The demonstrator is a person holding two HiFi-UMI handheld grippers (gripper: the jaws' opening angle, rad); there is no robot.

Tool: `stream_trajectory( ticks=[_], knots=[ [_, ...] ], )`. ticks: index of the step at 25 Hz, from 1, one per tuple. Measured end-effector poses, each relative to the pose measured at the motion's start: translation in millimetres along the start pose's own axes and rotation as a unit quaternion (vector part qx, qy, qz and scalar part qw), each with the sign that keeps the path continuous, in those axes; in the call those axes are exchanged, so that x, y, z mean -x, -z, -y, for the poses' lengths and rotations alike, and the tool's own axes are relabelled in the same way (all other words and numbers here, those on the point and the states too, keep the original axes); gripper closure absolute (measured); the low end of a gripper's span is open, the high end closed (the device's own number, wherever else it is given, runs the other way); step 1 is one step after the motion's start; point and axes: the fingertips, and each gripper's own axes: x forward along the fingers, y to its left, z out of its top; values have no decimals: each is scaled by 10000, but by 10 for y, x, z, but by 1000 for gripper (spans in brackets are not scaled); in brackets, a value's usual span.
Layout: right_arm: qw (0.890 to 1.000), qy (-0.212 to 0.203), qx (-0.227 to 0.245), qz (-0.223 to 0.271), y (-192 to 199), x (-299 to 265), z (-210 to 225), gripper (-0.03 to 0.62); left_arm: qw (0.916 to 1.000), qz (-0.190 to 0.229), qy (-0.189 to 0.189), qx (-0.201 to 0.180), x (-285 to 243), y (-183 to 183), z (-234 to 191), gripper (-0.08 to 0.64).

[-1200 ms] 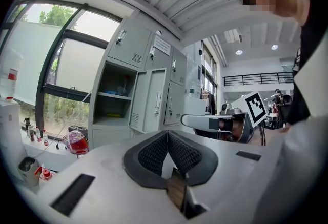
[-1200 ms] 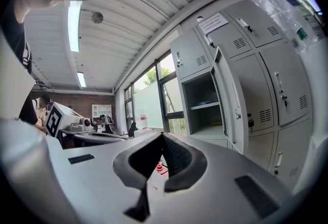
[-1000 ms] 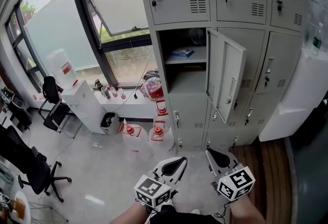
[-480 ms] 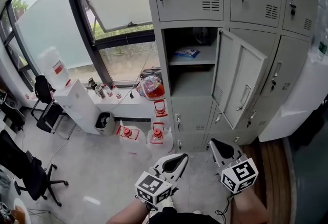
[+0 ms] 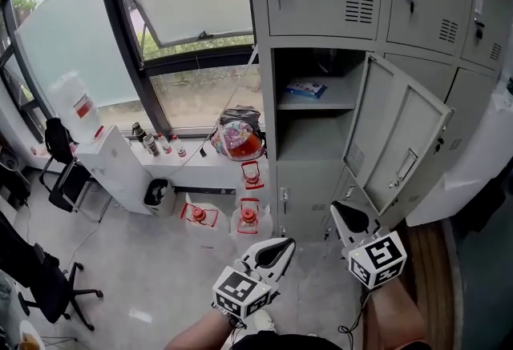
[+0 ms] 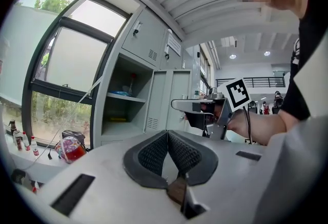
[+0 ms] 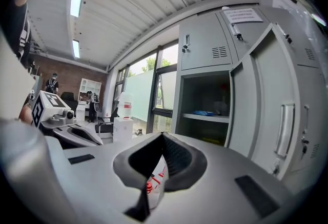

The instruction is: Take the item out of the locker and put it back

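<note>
Item on locker shelf, both grippers empty.
Blue item [image 5: 306, 88] lies flat, long axis along the shelf [image 5: 333, 102]. Left gripper [image 5: 282, 245] and right gripper [image 5: 341, 212] are low, near level, jaws closed.

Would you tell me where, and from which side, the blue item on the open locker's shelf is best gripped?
Probably its near edge, coming straight in from the front: the blue item lies flat on the shelf, so level jaws could pinch it top and bottom. Keep left of the door, open at the right.
</note>
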Motion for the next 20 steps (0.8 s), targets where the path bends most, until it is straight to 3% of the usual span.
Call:
stream_trajectory(
  ticks=[11,20],
  knots=[
    [9955,208,858,-338,-288,-686,121,540,9988,81,326,-355,-54,-207,-460,543],
    [9852,592,1494,-599,-548,-1083,319,540,9979,141,505,-381,32,-335,-658,543]
  ],
)
